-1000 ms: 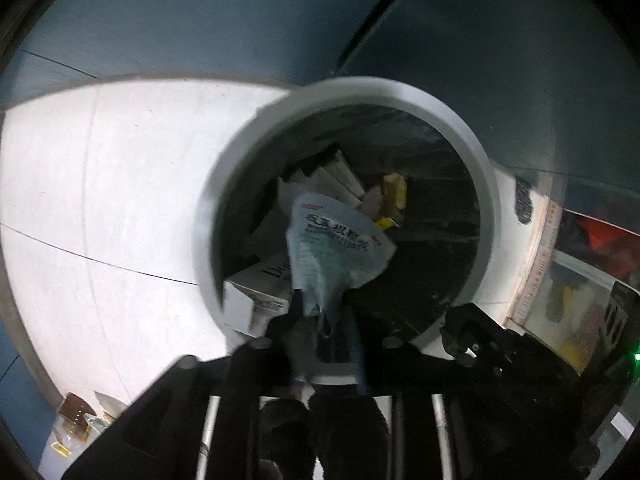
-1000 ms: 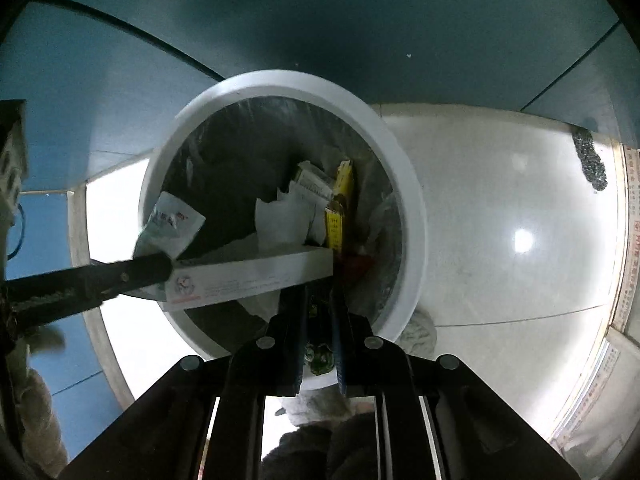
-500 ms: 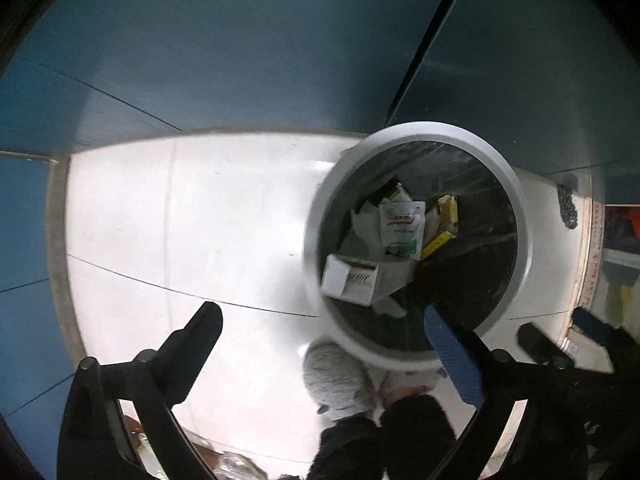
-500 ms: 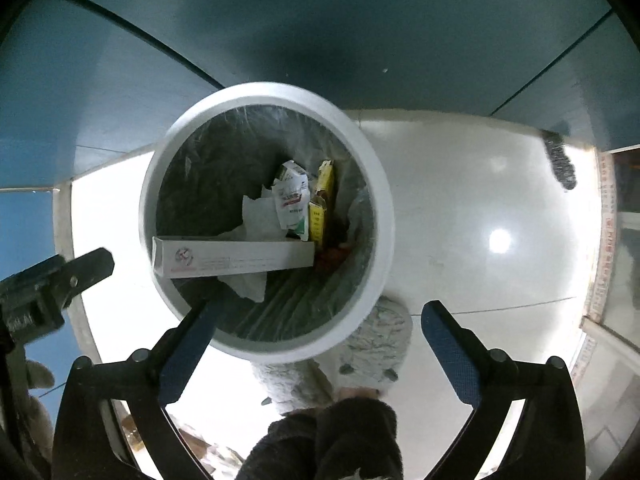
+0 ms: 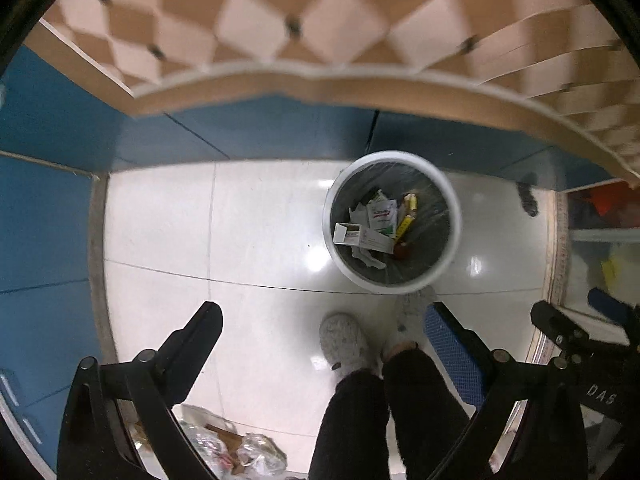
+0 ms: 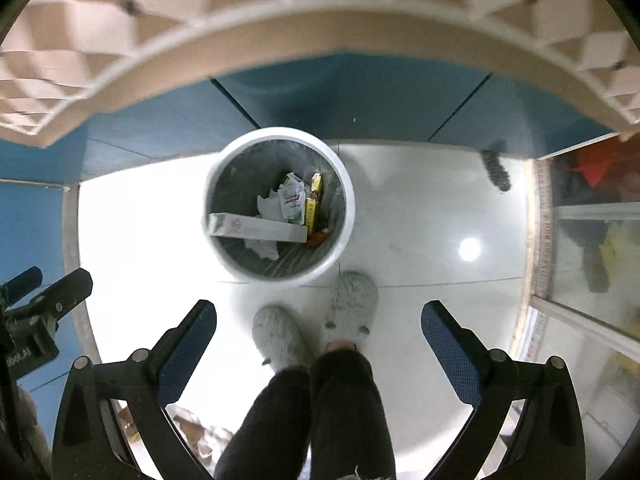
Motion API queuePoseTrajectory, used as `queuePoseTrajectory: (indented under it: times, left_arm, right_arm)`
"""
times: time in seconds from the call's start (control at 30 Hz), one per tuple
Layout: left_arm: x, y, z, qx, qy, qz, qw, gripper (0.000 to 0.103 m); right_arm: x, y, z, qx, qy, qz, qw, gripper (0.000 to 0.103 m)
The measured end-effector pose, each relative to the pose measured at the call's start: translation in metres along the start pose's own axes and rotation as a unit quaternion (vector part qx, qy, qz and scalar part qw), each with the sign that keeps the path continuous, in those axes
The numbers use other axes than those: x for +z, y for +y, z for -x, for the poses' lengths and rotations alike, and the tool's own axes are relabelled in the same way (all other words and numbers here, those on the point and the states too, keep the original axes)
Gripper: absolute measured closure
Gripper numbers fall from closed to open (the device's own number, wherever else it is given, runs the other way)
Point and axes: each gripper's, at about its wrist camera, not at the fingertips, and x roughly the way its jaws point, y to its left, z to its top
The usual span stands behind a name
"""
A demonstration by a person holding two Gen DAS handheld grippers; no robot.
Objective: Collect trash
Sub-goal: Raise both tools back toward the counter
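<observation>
A round white trash bin with a dark liner stands on the white tiled floor, also seen in the right wrist view. Inside lie a long white box, a white printed packet, a yellow box and crumpled paper. My left gripper is open and empty, high above the floor, left of the bin. My right gripper is open and empty, high above the bin's near side. Each gripper also shows at the edge of the other's view.
The person's feet in grey slippers and dark trousers stand just before the bin. A checkered table edge overhangs blue cabinet fronts. More crumpled wrappers lie on the floor at the lower left. A glass-fronted cabinet is on the right.
Both grippers opened and dropped the packet and the long box into the bin, then rose well above it. The table edge has come into view.
</observation>
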Motion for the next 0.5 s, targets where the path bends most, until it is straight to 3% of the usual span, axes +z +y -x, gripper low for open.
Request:
queuePoseTrajectory:
  times: [0.23, 0.5]
  left_arm:
    - [-0.019, -0.001, 0.109, -0.026, -0.031, 0.005, 0.9992, 0.0]
    - [-0.037, 0.005, 0.208, -0.047, -0.065, 0.004, 0.9968, 0.0]
  right_arm:
    - [-0.025, 0.007, 0.141, -0.004, -0.035, 0.012, 0.999, 0.0]
    - [-0.053, 0.016, 0.266, 0.002, -0.055, 0.018, 0.998, 0.0]
